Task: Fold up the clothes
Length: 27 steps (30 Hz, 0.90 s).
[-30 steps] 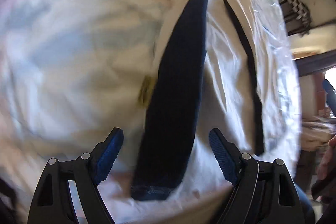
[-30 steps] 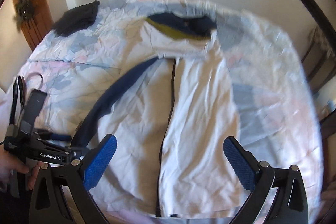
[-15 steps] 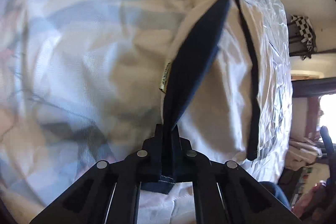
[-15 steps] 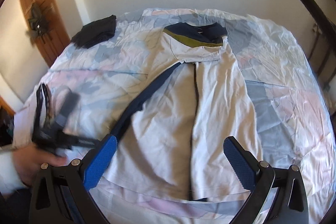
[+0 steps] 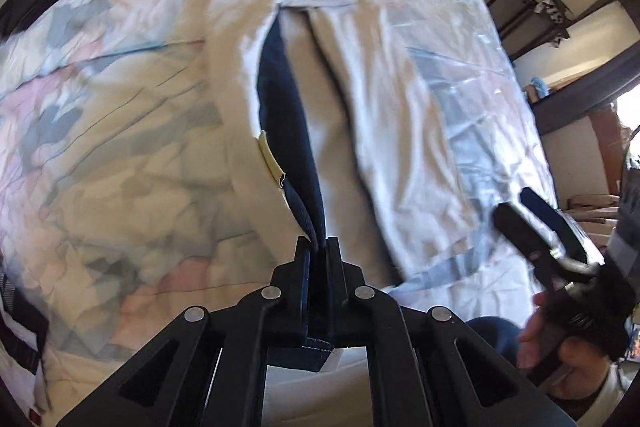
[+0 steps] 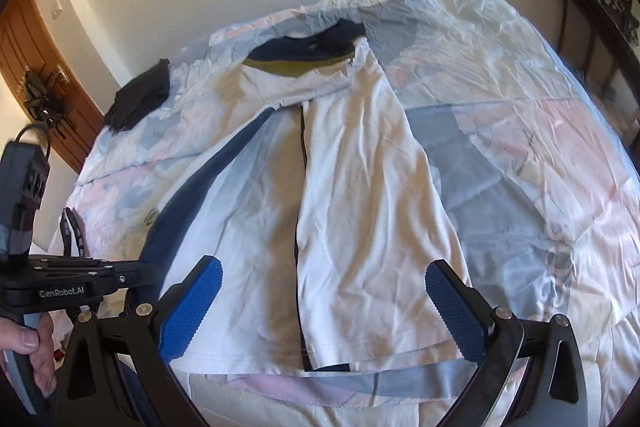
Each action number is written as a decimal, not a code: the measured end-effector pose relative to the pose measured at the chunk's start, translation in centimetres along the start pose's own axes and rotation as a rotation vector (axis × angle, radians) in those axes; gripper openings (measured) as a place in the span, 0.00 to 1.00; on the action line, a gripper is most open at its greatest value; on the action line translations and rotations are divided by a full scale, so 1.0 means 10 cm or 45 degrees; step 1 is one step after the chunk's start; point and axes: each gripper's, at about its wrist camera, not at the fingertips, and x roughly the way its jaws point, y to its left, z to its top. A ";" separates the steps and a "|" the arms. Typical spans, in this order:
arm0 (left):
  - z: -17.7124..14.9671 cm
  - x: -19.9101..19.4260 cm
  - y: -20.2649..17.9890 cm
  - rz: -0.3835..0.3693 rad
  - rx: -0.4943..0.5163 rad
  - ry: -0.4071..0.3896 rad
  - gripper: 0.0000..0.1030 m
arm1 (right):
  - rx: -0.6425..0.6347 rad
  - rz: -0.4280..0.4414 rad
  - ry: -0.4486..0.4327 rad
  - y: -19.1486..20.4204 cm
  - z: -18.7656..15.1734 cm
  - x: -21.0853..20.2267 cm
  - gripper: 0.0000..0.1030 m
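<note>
A: Where's the shirt (image 6: 360, 195)?
B: Spread across the middle of the bed (image 6: 540, 131), collar toward the top of the frame, hem toward the bottom. Its navy sleeve (image 5: 288, 115) runs down the centre of the left wrist view.

A: And the tools?
B: The left tool (image 5: 319, 255) is clenched on the sleeve's cuff end. The right tool (image 6: 320, 303) hangs released above the hem, low in its frame, gripping nothing.

A: So which step?
B: Folding the sleeve in, I'd judge. Next the cuff likely needs carrying over onto the white body and laying flat, while the right tool takes the hem.
</note>
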 end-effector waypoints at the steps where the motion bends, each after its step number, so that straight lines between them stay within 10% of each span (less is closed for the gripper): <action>1: 0.11 0.09 -0.11 -0.018 -0.003 -0.002 0.06 | -0.009 -0.010 0.001 -0.02 0.00 -0.01 1.00; 13: 0.37 0.65 -0.98 -0.043 0.107 0.030 0.06 | -0.049 -0.093 -0.016 -0.43 0.04 -0.30 1.00; 19: 0.42 1.24 -1.39 0.042 0.213 0.179 0.06 | 0.021 -0.109 -0.017 -0.75 0.07 -0.35 1.00; 27: 0.29 1.88 -1.13 0.014 -0.001 0.458 0.06 | 0.016 -0.098 0.002 -0.91 0.05 -0.31 1.00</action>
